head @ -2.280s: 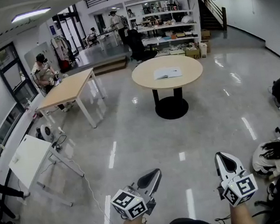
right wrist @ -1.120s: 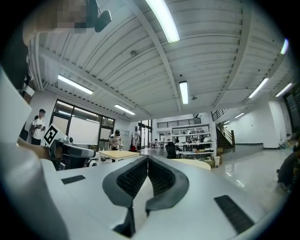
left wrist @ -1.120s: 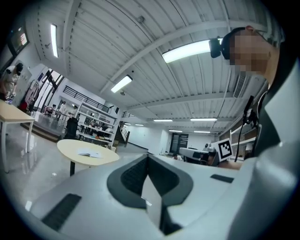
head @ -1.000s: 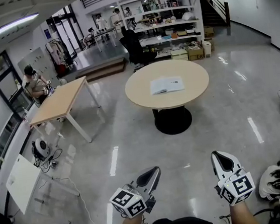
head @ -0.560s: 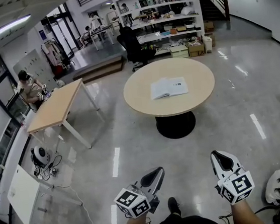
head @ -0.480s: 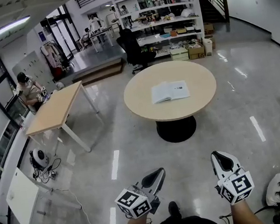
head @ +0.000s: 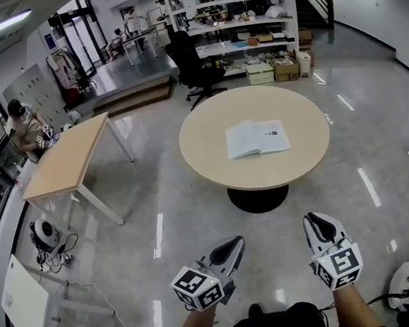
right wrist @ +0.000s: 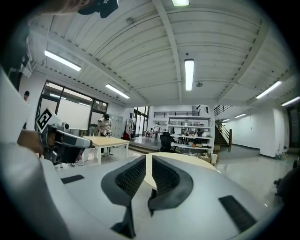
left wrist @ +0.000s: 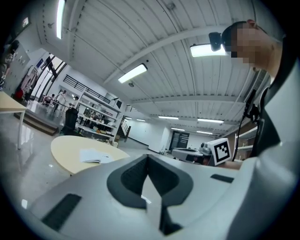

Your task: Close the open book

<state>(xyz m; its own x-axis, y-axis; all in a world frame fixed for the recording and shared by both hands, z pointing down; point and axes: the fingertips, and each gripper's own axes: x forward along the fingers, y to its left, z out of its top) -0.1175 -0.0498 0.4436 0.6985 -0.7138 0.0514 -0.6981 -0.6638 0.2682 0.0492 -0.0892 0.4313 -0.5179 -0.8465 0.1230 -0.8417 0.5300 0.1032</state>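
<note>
An open white book (head: 257,138) lies flat on the round beige table (head: 211,158), well ahead of both grippers. The left gripper view shows the book (left wrist: 96,157) far off on that table (left wrist: 65,143). My left gripper (head: 233,246) is held low over the floor, level, its pads meeting at the tip (left wrist: 147,157). My right gripper (head: 315,219) is alongside it. Its jaws have just been opening and stand a narrow slit apart (right wrist: 149,157), with nothing between them. In the right gripper view the jaws hide the book.
A rectangular wooden table (head: 67,161) stands to the left, with a seated person (head: 25,122) behind it. A black office chair (head: 192,60) and shelves (head: 245,13) lie beyond the round table. A white desk (head: 26,307) and floor cables (head: 47,237) are at lower left.
The round table and book have come closer and look larger in the head view. Both grippers keep their places at the bottom of that view.
</note>
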